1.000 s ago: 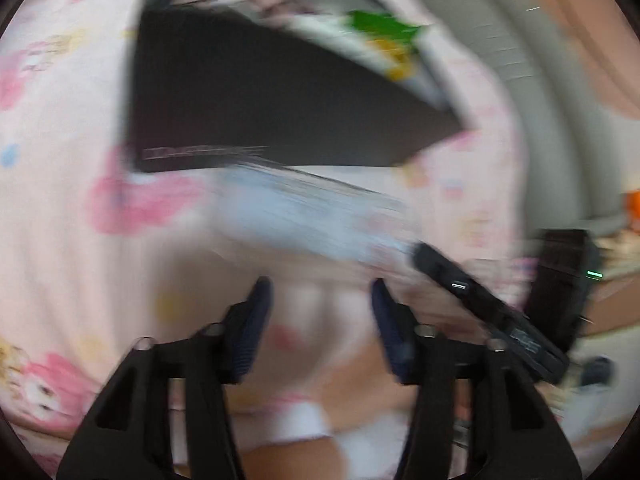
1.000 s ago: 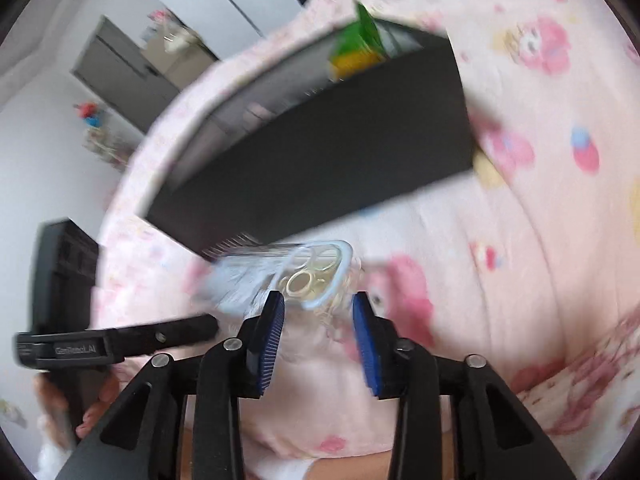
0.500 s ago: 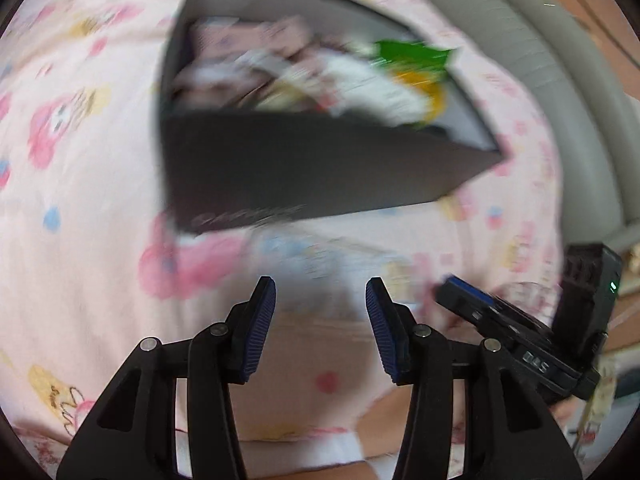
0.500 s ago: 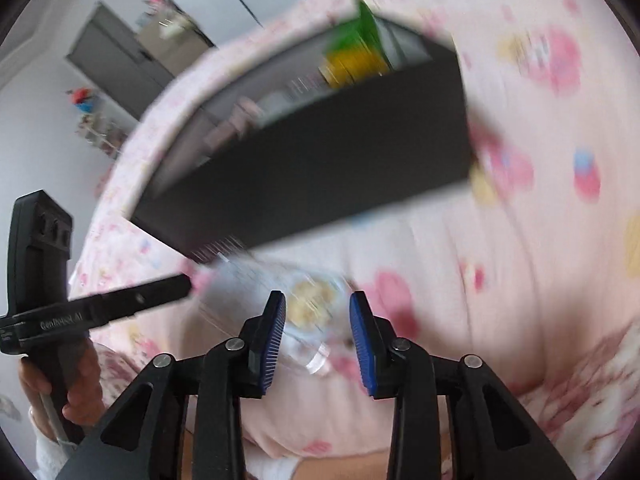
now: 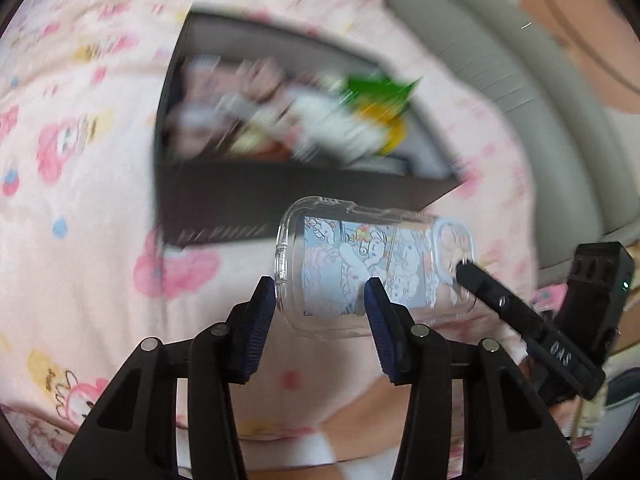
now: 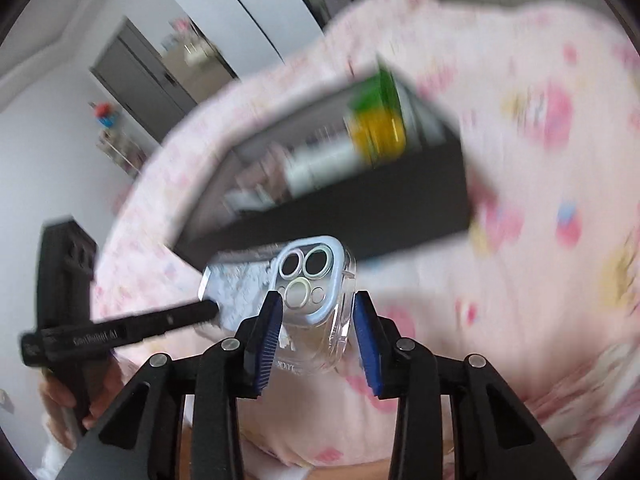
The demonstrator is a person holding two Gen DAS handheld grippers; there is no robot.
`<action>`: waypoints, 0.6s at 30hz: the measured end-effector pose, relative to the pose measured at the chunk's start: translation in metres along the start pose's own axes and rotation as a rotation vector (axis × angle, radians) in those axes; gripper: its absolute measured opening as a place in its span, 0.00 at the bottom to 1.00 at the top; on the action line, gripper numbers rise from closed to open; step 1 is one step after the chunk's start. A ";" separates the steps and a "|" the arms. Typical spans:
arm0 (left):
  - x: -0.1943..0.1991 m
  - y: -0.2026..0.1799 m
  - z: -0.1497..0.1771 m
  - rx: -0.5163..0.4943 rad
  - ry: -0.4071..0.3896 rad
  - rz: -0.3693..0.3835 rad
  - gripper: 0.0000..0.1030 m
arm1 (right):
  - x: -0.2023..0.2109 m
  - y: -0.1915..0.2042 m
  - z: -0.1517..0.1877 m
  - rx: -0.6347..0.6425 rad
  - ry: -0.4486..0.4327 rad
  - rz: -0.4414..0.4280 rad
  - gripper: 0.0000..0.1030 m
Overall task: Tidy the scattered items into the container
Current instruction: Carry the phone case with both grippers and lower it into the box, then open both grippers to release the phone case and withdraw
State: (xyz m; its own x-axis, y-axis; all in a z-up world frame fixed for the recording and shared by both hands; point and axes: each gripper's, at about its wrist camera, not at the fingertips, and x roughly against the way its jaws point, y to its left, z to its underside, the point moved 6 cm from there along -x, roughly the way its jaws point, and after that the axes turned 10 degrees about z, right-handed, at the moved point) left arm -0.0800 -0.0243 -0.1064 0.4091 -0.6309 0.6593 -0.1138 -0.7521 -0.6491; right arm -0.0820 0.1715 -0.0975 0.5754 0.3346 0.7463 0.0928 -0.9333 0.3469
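Observation:
A clear phone case (image 5: 372, 272) with a blue cartoon print is held off the pink blanket. My right gripper (image 6: 316, 320) is shut on its camera end (image 6: 308, 292); one of its fingers (image 5: 500, 300) shows at the case's right end in the left wrist view. My left gripper (image 5: 320, 304) is open, its pads on either side of the case's near edge without gripping it. The black box (image 5: 280, 196) (image 6: 360, 208) lies just beyond, holding a green and yellow packet (image 5: 380, 108) (image 6: 378, 120) and other blurred items.
The pink cartoon blanket (image 5: 80, 200) covers the surface around the box. A grey cushioned edge (image 5: 540, 80) runs at the right. The left gripper's body (image 6: 64, 300) is at the left of the right wrist view. A doorway and shelves (image 6: 140, 92) lie behind.
The phone case has been lifted off the blanket by my right gripper. Both views have risen, showing more of the box's inside.

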 end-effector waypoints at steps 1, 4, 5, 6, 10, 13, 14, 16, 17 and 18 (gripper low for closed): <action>0.009 -0.014 -0.011 -0.016 -0.024 0.035 0.45 | 0.012 0.004 -0.012 0.006 -0.030 -0.021 0.31; 0.029 -0.034 -0.048 -0.078 -0.081 0.005 0.45 | 0.029 0.023 -0.053 0.060 -0.109 -0.044 0.32; 0.027 -0.035 -0.063 -0.081 -0.089 -0.010 0.46 | 0.028 0.026 -0.067 0.071 -0.120 -0.037 0.32; 0.022 -0.033 -0.076 -0.069 -0.091 -0.010 0.47 | 0.023 0.028 -0.082 0.072 -0.120 -0.041 0.32; -0.005 0.001 -0.104 0.011 -0.021 -0.040 0.47 | -0.019 0.026 -0.110 0.079 -0.046 -0.020 0.33; -0.023 0.025 -0.110 0.068 0.040 -0.096 0.47 | -0.071 0.015 -0.106 0.074 0.103 -0.004 0.36; -0.025 0.030 -0.107 0.079 0.052 -0.105 0.47 | -0.082 0.013 -0.104 0.068 0.137 -0.003 0.37; -0.033 0.038 -0.107 0.079 0.070 -0.140 0.43 | -0.096 0.009 -0.100 0.050 0.194 0.004 0.37; -0.036 0.041 -0.105 0.068 0.077 -0.154 0.43 | -0.099 0.008 -0.100 0.059 0.187 0.018 0.37; -0.034 0.042 -0.101 0.066 0.084 -0.162 0.45 | -0.100 0.008 -0.100 0.083 0.181 0.048 0.37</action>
State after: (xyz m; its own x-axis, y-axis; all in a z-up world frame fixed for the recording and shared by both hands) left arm -0.1898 -0.0535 -0.1178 0.3404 -0.5179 0.7848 0.0081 -0.8330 -0.5532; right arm -0.2198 0.1437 -0.1123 0.4259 0.3002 0.8535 0.1394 -0.9539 0.2659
